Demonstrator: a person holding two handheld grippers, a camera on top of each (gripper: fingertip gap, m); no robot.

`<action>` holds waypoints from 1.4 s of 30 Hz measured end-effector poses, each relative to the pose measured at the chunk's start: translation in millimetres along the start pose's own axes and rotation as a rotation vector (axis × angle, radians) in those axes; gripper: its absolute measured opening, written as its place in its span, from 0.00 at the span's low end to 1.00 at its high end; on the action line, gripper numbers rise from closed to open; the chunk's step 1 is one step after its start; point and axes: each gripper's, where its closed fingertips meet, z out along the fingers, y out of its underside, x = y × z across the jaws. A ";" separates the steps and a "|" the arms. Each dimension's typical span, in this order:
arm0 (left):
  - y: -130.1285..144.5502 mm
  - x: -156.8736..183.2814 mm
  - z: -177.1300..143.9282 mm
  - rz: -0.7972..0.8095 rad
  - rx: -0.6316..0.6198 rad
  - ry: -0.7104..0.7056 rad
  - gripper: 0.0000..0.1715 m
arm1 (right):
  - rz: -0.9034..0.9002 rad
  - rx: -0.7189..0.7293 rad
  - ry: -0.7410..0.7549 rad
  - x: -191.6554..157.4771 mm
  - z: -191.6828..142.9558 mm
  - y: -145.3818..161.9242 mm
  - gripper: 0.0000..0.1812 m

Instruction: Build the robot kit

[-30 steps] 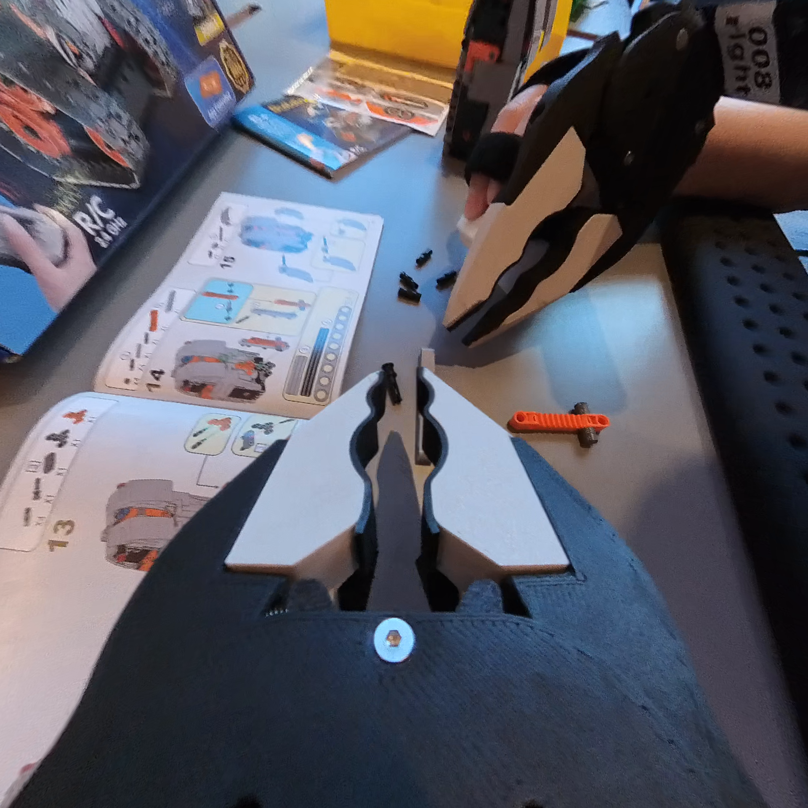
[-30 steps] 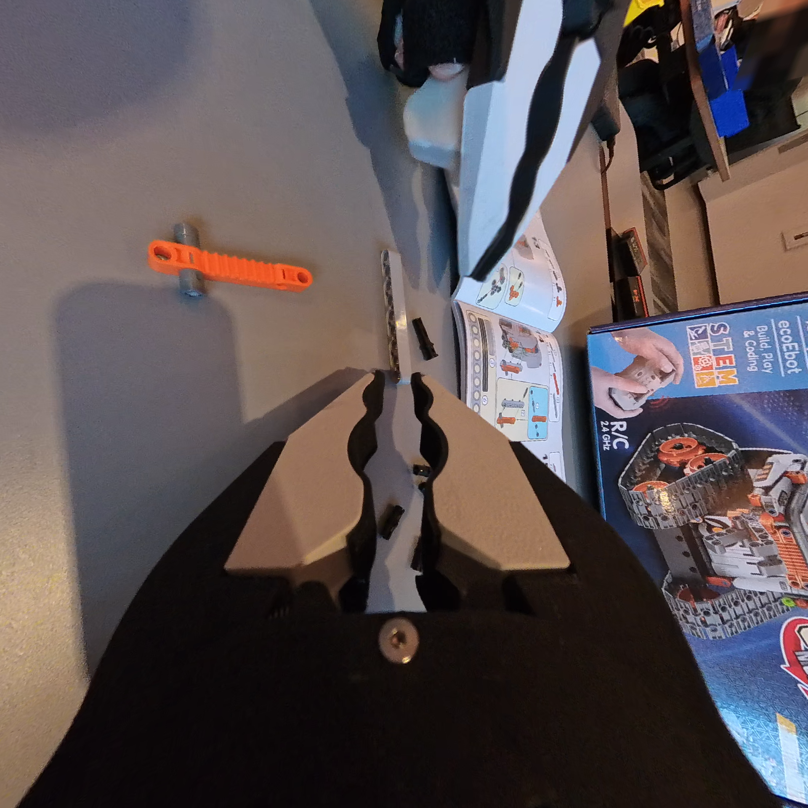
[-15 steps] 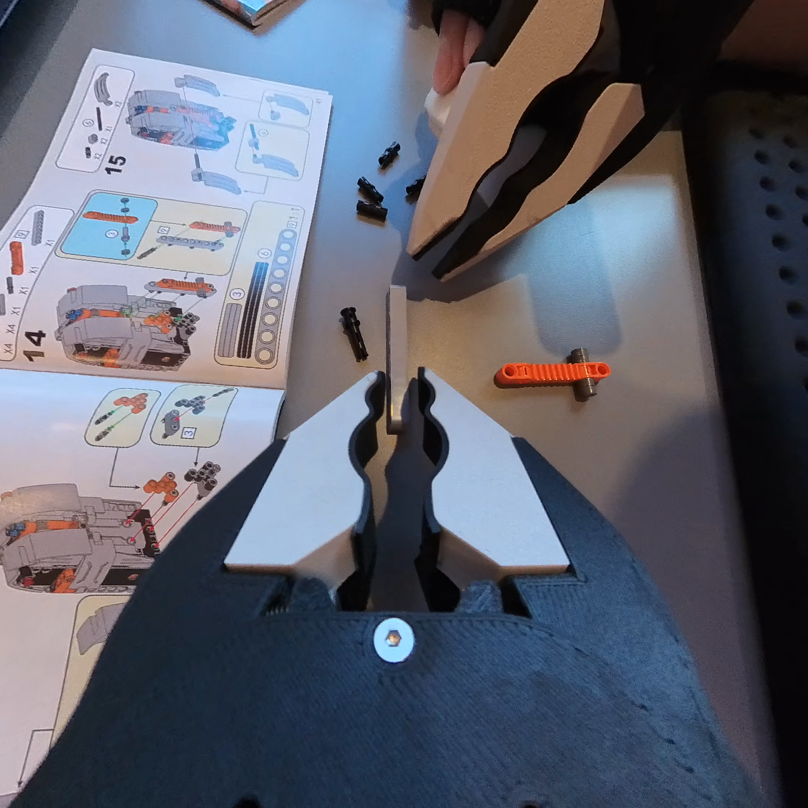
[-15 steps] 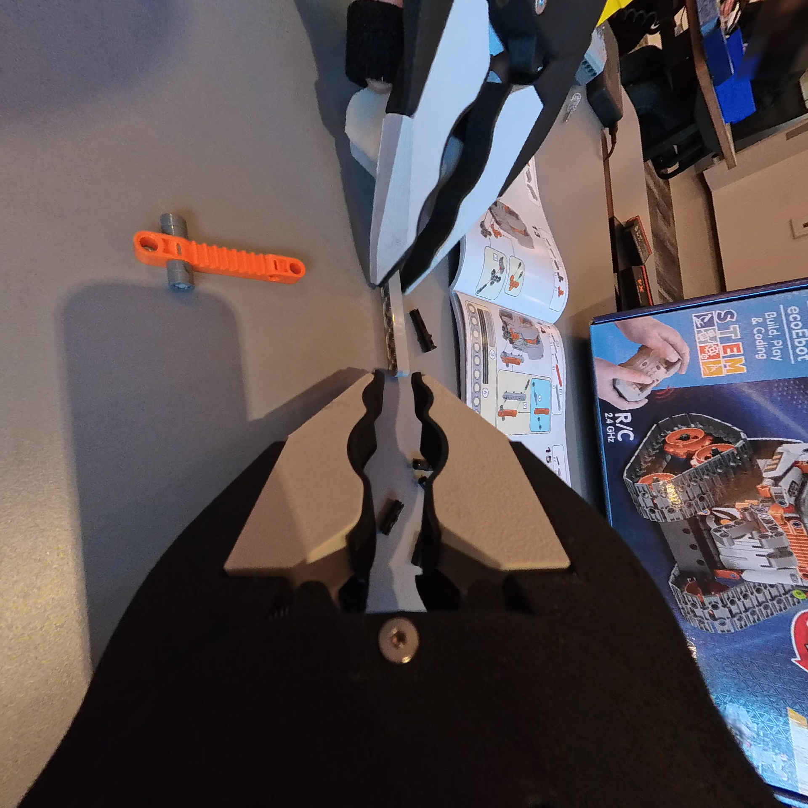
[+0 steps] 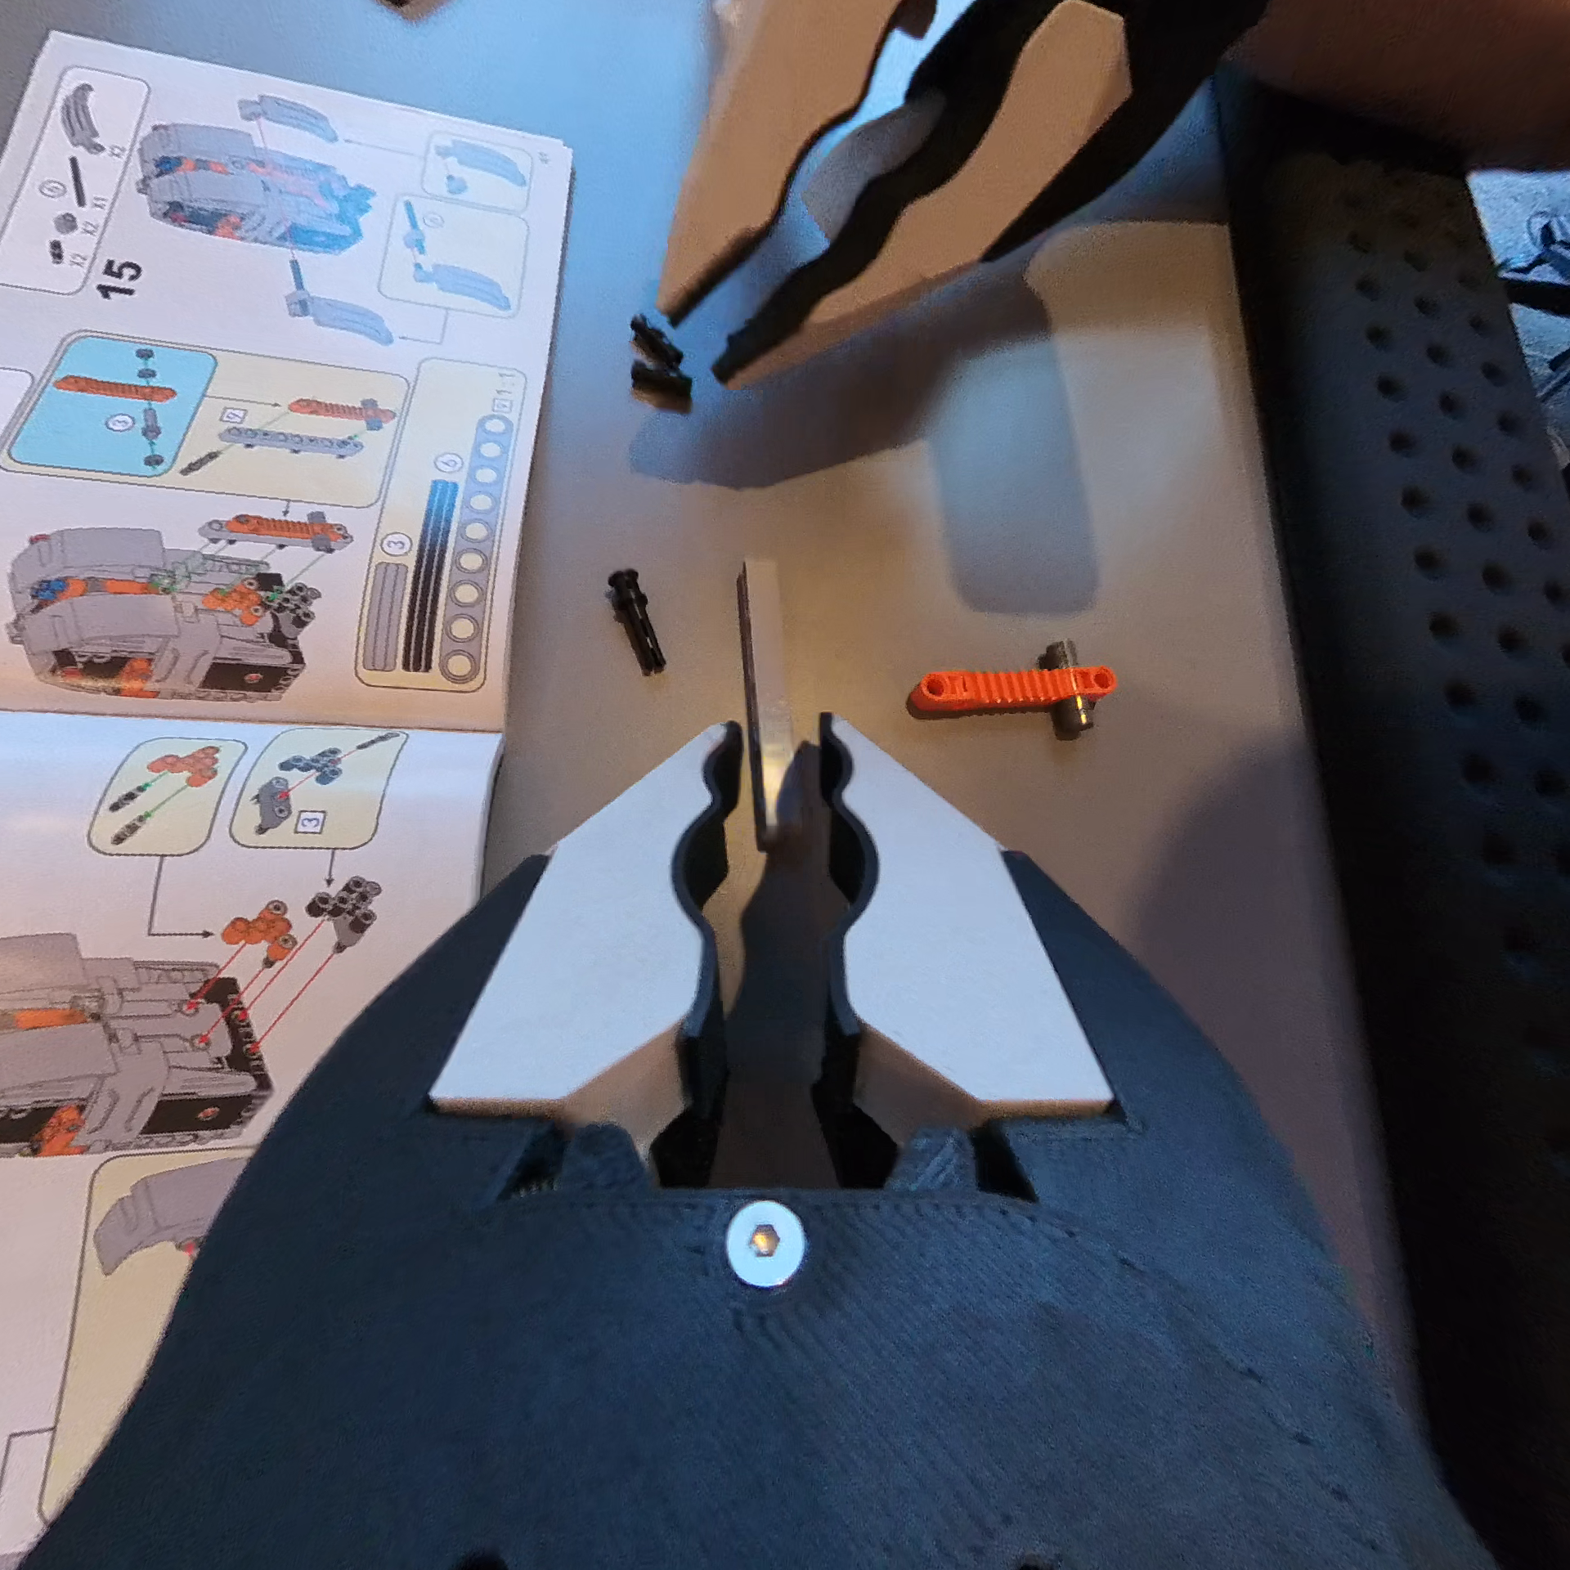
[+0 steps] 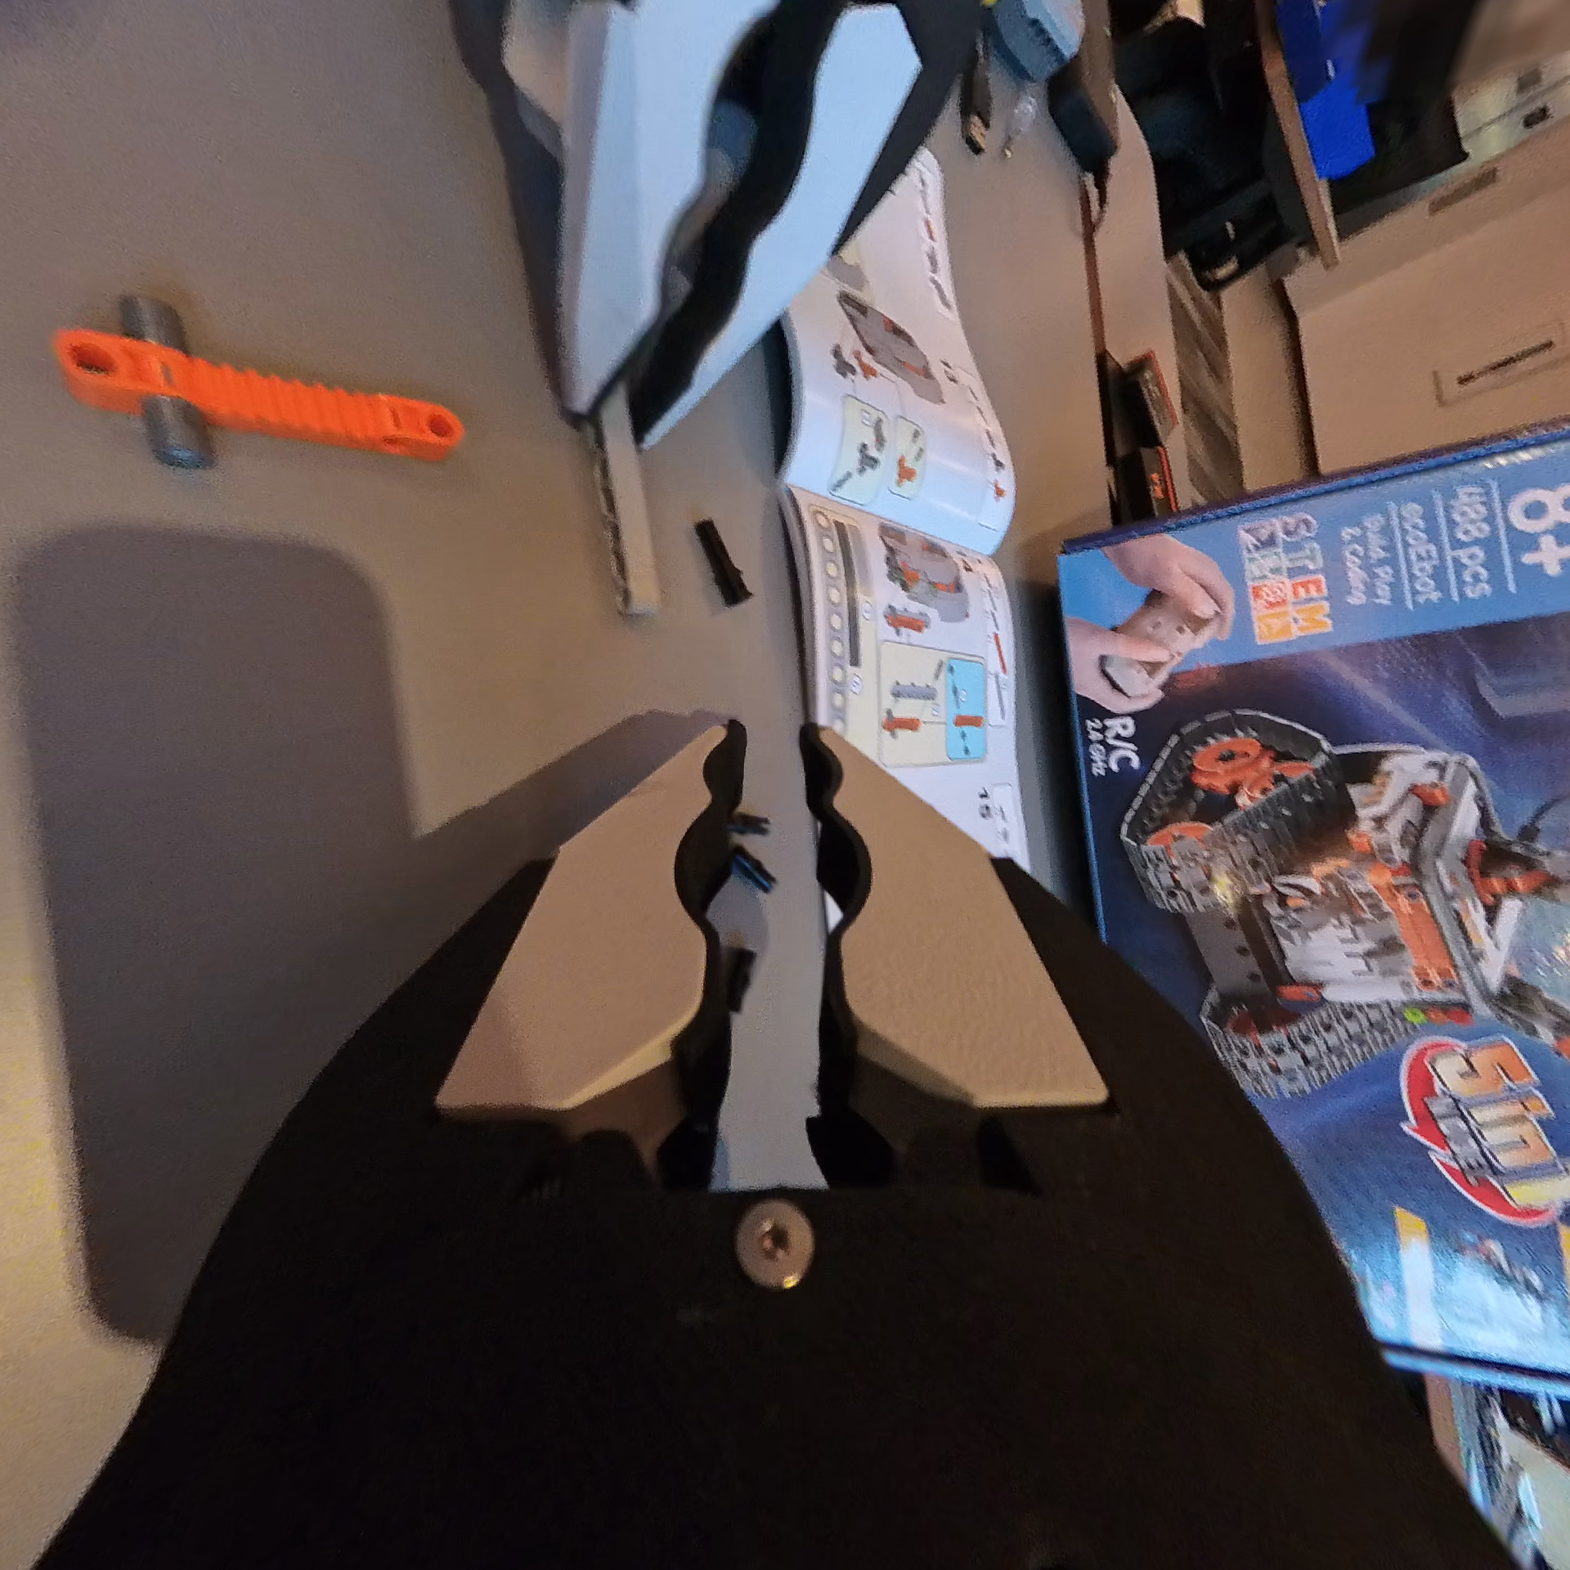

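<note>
My left gripper is open, its fingertips on either side of the near end of a thin grey beam that lies on the grey table. The right wrist view shows the left gripper over that beam. A black pin lies just left of the beam. My right gripper is narrowly open and empty, low over the table. Its tips are beside two black pins, which also show between its fingers.
An orange toothed beam on a grey axle lies right of the grey beam. An open instruction booklet covers the table's left. A blue toy box stands beyond it. A dark perforated surface borders the table's right.
My left gripper came down over the grey beam and opened a little wider around its near end. My right gripper drew back from the beam's far end to the two black pins.
</note>
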 end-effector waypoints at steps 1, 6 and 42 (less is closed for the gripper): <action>-3.3 0.3 -0.9 -0.007 0.018 0.006 0.11 | 0.011 -0.010 0.025 6.1 -1.9 3.3 0.06; -22.5 -10.1 -15.3 -0.030 0.138 -0.047 0.17 | 0.139 -0.071 0.201 46.1 -13.9 23.2 0.04; -58.0 -65.3 -80.2 -0.026 0.493 -0.453 0.37 | 0.383 -0.093 0.242 58.7 -15.4 38.7 0.09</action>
